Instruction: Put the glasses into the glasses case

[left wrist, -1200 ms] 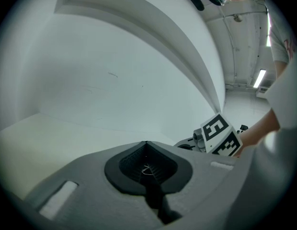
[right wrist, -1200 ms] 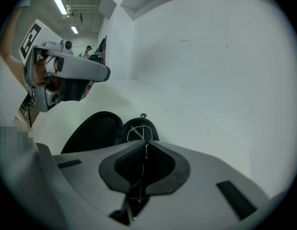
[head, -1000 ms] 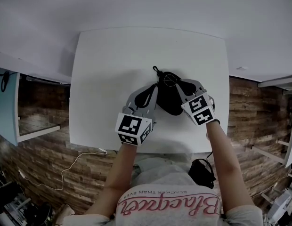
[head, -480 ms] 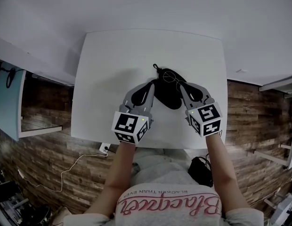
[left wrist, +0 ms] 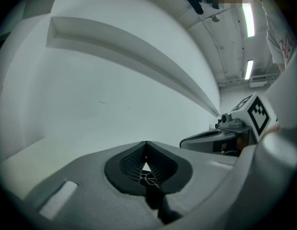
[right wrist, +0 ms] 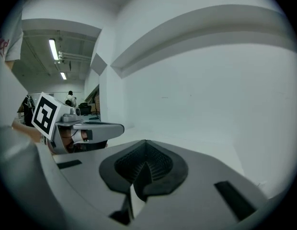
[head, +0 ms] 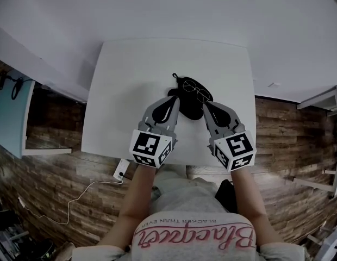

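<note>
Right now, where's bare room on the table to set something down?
Bare: the white table left of the glasses case, and the far strip beyond it; right of it, less. Crowded: the near middle, where left gripper and right gripper flank the case.

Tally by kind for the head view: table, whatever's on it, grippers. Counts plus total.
Grey two-jaw grippers with marker cubes: 2 (left gripper, right gripper)
Black soft glasses case: 1
Thin wire-framed glasses: 1
White rectangular table: 1
Total: 5
</note>
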A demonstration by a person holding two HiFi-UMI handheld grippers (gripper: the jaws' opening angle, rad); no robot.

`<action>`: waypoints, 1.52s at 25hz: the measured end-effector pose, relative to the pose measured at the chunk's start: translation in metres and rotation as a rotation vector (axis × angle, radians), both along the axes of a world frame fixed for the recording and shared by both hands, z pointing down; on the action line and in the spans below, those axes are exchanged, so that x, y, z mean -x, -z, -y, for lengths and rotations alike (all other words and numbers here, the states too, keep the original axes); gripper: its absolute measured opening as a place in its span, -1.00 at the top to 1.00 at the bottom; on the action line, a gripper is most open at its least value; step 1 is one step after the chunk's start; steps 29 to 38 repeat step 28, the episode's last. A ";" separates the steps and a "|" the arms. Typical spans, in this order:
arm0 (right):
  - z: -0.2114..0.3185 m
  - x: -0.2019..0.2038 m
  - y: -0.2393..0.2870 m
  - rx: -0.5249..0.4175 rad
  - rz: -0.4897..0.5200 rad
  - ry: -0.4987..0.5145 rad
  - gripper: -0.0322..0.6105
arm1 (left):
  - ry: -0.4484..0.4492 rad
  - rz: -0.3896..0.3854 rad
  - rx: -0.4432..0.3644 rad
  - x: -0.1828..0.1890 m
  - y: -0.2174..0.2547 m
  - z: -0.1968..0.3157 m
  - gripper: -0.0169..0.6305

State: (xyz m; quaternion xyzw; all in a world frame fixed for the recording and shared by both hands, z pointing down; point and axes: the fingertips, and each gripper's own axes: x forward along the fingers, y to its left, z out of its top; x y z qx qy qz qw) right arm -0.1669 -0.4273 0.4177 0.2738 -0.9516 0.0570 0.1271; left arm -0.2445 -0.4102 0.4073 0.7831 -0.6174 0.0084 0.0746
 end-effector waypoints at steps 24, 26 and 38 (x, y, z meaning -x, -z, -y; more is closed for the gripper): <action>-0.086 -0.058 0.065 -0.161 0.052 -0.040 0.87 | 0.017 0.028 -0.198 -0.068 0.070 -0.083 0.94; -0.089 -0.062 0.067 -0.166 0.050 -0.043 0.87 | 0.008 0.032 -0.206 -0.074 0.073 -0.085 0.94; -0.092 -0.066 0.068 -0.168 0.053 -0.044 0.87 | -0.003 0.036 -0.215 -0.081 0.076 -0.088 0.94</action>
